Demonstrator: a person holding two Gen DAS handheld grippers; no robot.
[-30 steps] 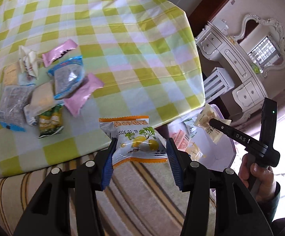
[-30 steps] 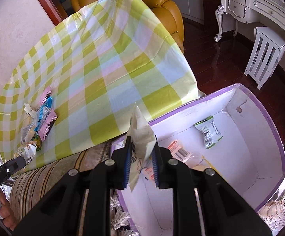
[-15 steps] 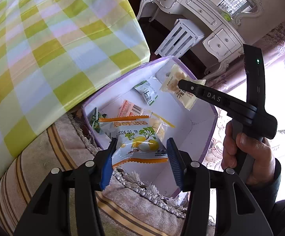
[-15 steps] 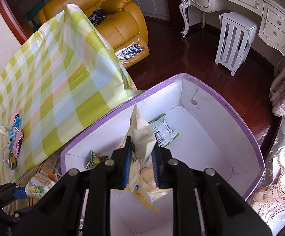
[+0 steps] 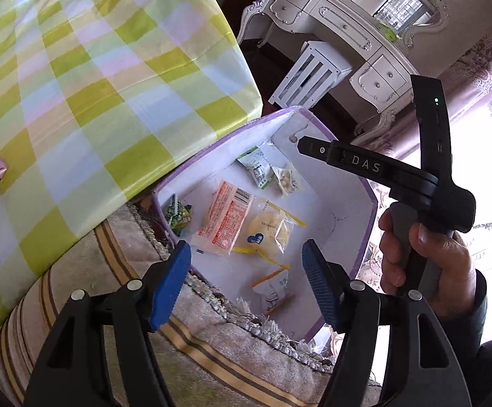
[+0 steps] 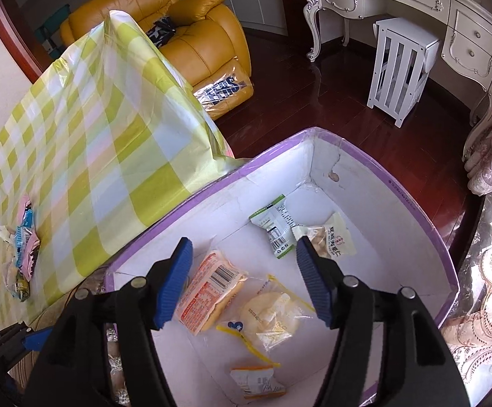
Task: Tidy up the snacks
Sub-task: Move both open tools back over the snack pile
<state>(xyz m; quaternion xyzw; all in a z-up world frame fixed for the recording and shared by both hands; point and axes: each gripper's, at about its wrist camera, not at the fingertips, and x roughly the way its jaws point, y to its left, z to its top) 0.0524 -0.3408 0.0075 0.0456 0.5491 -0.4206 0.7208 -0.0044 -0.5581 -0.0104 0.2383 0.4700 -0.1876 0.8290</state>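
Left gripper: I read its jaws as spread wide, nothing between them, above the box.
Right gripper: jaws likewise released and empty, over the box interior.
Snacks in box: orange packet, yellow-sealed bun, green-white packet on the floor, centre frame.
Remaining snacks: heaped on the checked surface, left edge of the right wrist frame.
Advice: I lift clear of the rim before returning, then take one packet per gripper.
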